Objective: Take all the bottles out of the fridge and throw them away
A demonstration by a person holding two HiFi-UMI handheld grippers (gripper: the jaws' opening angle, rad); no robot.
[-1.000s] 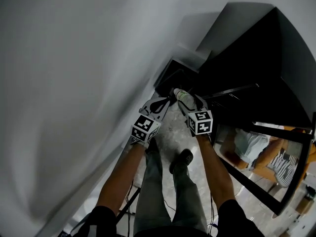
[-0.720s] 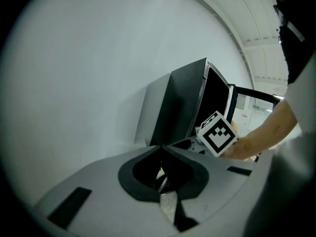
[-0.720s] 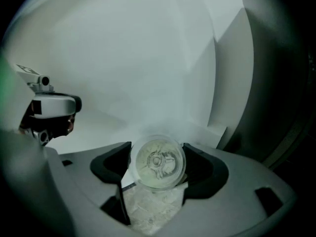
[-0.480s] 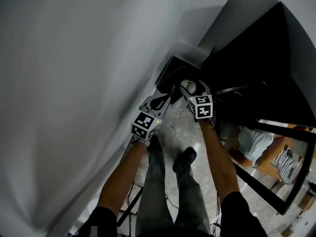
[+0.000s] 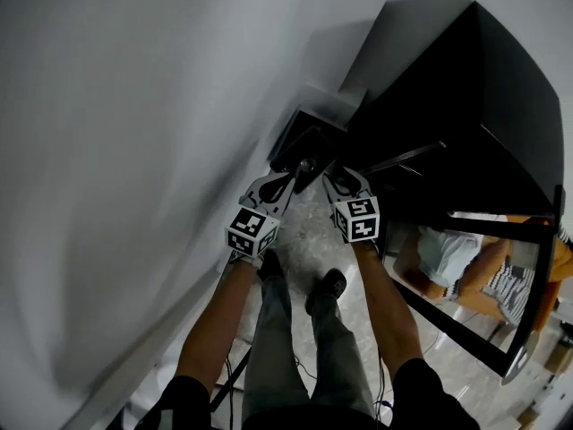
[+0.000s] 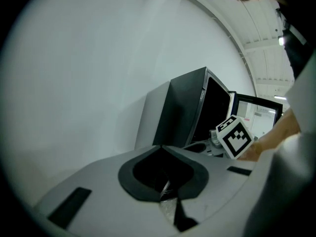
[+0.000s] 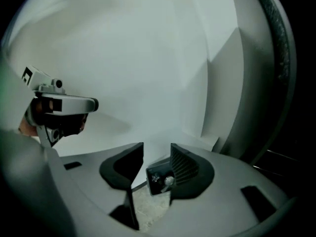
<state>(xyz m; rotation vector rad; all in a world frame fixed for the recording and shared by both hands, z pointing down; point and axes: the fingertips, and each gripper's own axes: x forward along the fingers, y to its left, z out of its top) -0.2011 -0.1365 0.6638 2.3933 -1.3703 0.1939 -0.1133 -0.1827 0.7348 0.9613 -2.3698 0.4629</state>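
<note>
Right gripper [image 7: 157, 153] empty, jaws just closed partway, gap showing; left gripper [image 6: 163, 151] pressed together; lift clear of bin [image 5: 301, 138], respread right before fridge [image 5: 452, 88].

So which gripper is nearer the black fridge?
Right. The right gripper, jaws just closing with nothing between them, hangs next to the fridge; the left gripper sits farther off, on the wall side.
</note>
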